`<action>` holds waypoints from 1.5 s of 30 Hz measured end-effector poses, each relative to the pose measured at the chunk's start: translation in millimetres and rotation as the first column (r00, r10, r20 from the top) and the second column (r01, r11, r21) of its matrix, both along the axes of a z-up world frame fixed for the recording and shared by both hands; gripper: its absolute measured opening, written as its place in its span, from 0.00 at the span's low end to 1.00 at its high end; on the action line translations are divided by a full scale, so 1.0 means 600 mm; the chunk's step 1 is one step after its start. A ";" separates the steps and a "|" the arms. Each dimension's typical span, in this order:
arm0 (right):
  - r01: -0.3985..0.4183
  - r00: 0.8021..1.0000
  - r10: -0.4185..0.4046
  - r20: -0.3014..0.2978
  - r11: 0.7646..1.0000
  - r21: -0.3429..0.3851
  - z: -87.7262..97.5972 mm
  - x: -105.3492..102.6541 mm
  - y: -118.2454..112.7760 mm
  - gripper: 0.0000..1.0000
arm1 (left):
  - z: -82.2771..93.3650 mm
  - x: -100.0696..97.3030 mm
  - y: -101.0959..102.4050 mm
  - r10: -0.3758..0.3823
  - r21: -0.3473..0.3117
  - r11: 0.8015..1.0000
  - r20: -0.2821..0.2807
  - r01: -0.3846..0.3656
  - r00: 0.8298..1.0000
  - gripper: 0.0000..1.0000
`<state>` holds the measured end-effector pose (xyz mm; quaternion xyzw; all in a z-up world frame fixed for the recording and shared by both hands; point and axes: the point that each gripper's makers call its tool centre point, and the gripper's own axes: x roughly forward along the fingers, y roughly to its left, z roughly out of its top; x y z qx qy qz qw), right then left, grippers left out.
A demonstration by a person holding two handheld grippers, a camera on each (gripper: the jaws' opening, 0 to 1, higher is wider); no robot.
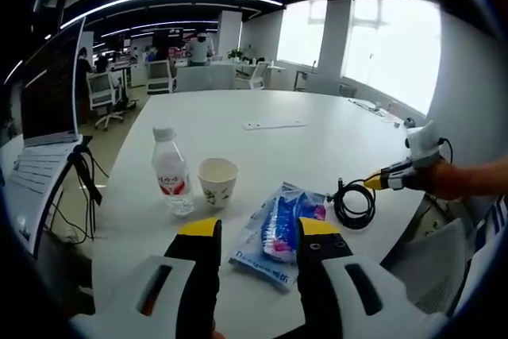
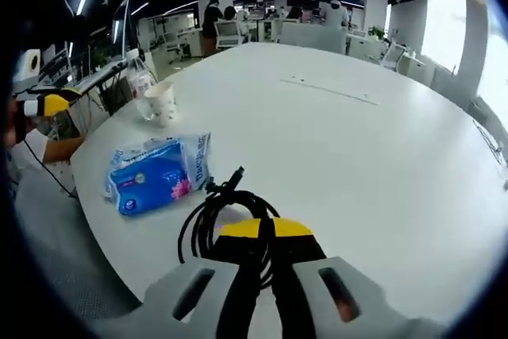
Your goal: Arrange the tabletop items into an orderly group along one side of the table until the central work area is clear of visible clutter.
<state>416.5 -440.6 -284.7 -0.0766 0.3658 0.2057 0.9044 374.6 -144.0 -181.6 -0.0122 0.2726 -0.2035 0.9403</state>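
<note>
Open-plan office behind, big white worktop (image 1: 317, 148) with four items grouped near one edge; tidying looks partly done.

Going left to right in the left gripper view: a water bottle (image 1: 171, 171) stands upright, a paper cup (image 1: 217, 182) stands just beside it, a blue tissue pack (image 1: 279, 232) lies flat near the cup, and a coiled black cable (image 1: 354, 204) sits at the far right of the row. The left gripper (image 1: 258, 232) hovers released, jaws apart, short of the tissue pack. The right gripper (image 2: 260, 232) is clenched on the coiled black cable at the worktop edge. The centre already looks bare apart from a flat white strip (image 1: 274, 125) farther in, so I judge what remains is setting the cable down in line and perhaps squaring up the row.
</note>
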 end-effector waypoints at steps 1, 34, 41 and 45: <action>-0.001 1.000 0.001 -0.009 1.000 -0.007 -0.006 -0.001 -0.002 0.00 | 0.000 0.000 0.000 0.001 0.001 1.000 0.000 -0.001 1.000 0.36; -0.007 0.996 0.006 -0.093 1.000 -0.010 -0.054 -0.018 -0.026 0.00 | -0.010 -0.005 -0.004 0.015 0.026 1.000 -0.020 -0.014 1.000 0.36; -0.003 0.996 0.002 -0.092 1.000 -0.001 -0.050 -0.023 -0.030 0.00 | -0.010 -0.006 -0.009 0.017 0.026 1.000 -0.021 -0.017 1.000 0.36; -0.003 0.996 0.003 -0.090 1.000 0.000 -0.051 -0.025 -0.033 0.00 | -0.011 -0.005 -0.013 0.016 0.025 1.000 -0.021 -0.016 1.000 0.36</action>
